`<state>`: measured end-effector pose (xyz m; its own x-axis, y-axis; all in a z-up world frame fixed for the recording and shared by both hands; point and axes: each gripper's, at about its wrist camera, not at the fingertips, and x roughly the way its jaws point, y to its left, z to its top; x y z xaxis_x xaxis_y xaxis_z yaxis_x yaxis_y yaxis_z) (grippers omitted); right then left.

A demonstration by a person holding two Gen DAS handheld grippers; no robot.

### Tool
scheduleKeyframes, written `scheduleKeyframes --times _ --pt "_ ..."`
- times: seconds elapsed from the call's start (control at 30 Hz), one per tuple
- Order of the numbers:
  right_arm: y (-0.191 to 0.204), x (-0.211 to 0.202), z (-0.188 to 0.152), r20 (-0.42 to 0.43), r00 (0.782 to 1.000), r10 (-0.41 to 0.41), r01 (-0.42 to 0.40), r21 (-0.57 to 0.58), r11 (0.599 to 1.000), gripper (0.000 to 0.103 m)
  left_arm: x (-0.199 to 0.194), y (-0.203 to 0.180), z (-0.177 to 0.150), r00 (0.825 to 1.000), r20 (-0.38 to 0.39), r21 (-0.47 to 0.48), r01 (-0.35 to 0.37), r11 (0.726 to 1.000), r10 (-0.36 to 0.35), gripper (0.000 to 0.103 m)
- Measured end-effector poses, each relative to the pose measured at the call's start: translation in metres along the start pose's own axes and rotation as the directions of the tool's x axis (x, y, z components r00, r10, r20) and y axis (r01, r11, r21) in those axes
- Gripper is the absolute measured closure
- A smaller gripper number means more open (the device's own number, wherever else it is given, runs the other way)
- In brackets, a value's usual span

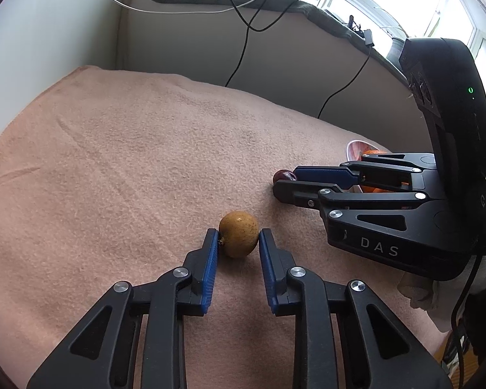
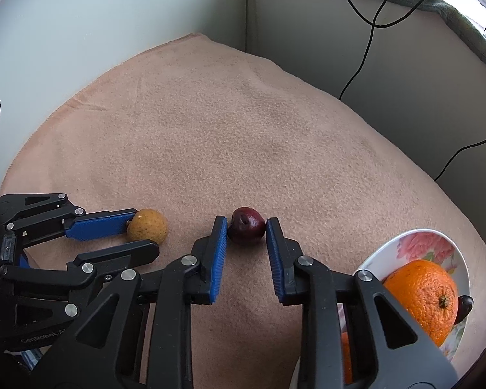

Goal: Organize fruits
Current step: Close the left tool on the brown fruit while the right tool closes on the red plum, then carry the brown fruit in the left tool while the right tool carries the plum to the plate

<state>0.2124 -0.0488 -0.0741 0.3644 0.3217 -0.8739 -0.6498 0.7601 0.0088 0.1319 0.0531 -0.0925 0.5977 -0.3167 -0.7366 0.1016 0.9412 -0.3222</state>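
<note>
I am clamping my left fingers [image 1: 238, 238] on the yellow fruit [image 1: 238, 234] and my right fingers [image 2: 246, 228] on the dark plum [image 2: 246, 230]; the bowl [image 2: 418, 243] is sitting nearer the plum, on its right.

- The small yellow-brown speckled fruit [image 1: 238, 234] sits on the peach cloth, pinched between the blue pads of my left tool [image 1: 238, 238].
- The small dark red fruit [image 2: 246, 225] sits on the same cloth, to the right of the first, clamped between the pads of my right tool [image 2: 247, 231].
- The orange [image 2: 424, 295] lies in the floral bowl [image 2: 421, 243] further right, stem end facing out, with a dark fruit [image 2: 464, 304] touching it.
</note>
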Motion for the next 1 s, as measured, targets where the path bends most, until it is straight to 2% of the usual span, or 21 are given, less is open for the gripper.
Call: scheduleKeyframes --times 0.43,0.67,1.0 --pt "0.001 -0.034 -0.007 0.079 0.997 0.017 -0.019 0.021 1.000 0.077 -0.027 -0.005 -0.004 0.999 0.054 0.007 0.007 1.000 -0.008 0.079" --pt "-0.002 -0.063 -0.015 0.138 0.990 0.015 -0.020 0.032 0.999 0.077 -0.048 -0.019 -0.007 0.996 0.091 0.038 0.013 0.999 -0.016 0.079" --pt "-0.017 -0.107 -0.033 0.217 0.976 0.001 -0.016 0.071 0.997 0.077 -0.058 -0.051 -0.001 0.991 0.124 0.086 0.034 0.996 -0.044 0.079"
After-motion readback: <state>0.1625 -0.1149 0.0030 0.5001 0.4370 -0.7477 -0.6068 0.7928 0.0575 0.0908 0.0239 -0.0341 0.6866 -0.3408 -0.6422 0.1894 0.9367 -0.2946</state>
